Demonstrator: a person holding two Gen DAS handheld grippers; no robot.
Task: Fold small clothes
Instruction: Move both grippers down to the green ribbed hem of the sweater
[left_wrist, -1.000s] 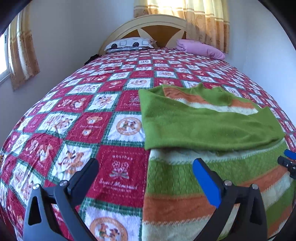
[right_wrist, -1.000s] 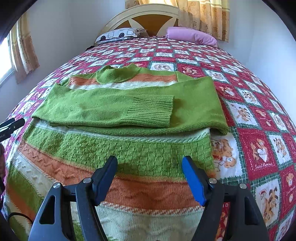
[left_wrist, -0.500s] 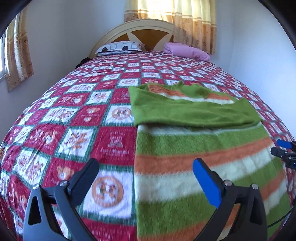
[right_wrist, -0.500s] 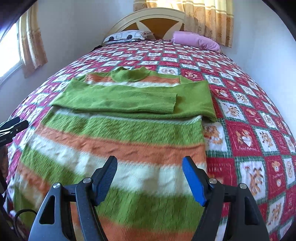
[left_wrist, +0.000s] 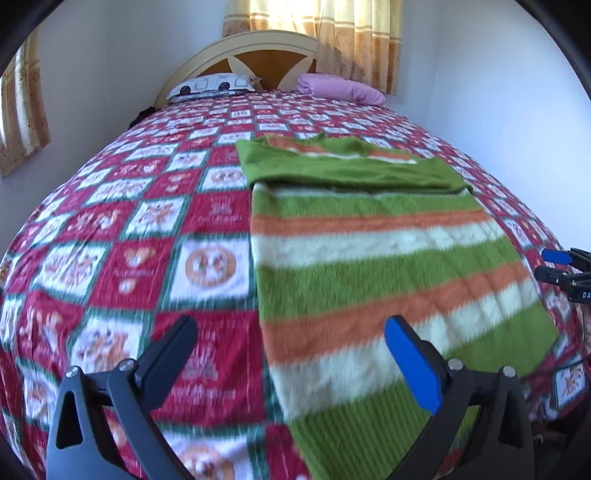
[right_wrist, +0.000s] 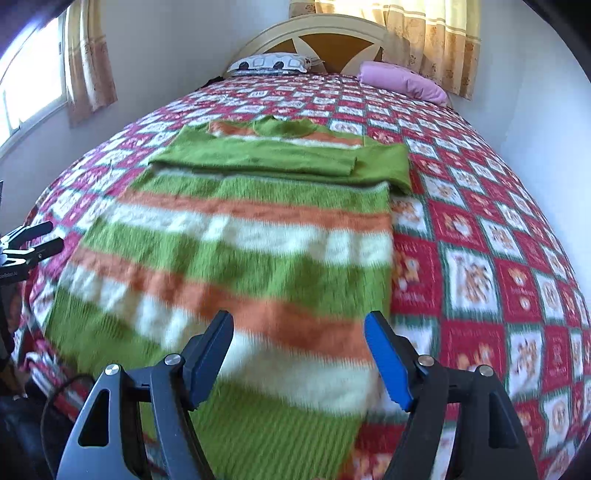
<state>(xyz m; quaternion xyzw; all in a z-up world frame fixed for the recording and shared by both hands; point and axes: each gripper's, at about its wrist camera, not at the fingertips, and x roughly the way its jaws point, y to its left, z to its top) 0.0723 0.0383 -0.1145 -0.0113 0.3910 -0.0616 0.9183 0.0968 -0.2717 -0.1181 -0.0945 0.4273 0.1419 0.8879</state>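
Handling: lying limp and soft, the sweater (left_wrist: 388, 266) is looking like thick fuzzy knit, light for its bulk and likely to sag and drape once lifted; it is not fragile, and the nap is probably giving the pads good friction.
Gripping place: judging from the layout, the two corners of the ribbed hem (right_wrist: 266, 435) nearest the cameras are offering the best hold, one corner per claw, so the body can be carried up over the sleeves in one even fold.
Risk: pinching only the top layer is a danger, since front and back may be separating at the hem.
Appearance: the sweater is showing broad bands of green, orange and cream, with a plain green ribbed band at the bottom and a green collar at the far end.
Sleeves: the green sleeves (right_wrist: 280, 162) are lying folded across the chest, one cuff overlapping the other sleeve.
Location: the sweater is lying flat on the bedspread (left_wrist: 110, 240), hem toward the cameras and collar toward the headboard (left_wrist: 258, 55).
Left gripper (left_wrist: 291, 354): its jaws are standing wide apart and holding nothing, hovering over the sweater's left edge near the hem.
Right gripper (right_wrist: 299, 354): its jaws are also standing apart and empty, hanging above the hem near the right edge.
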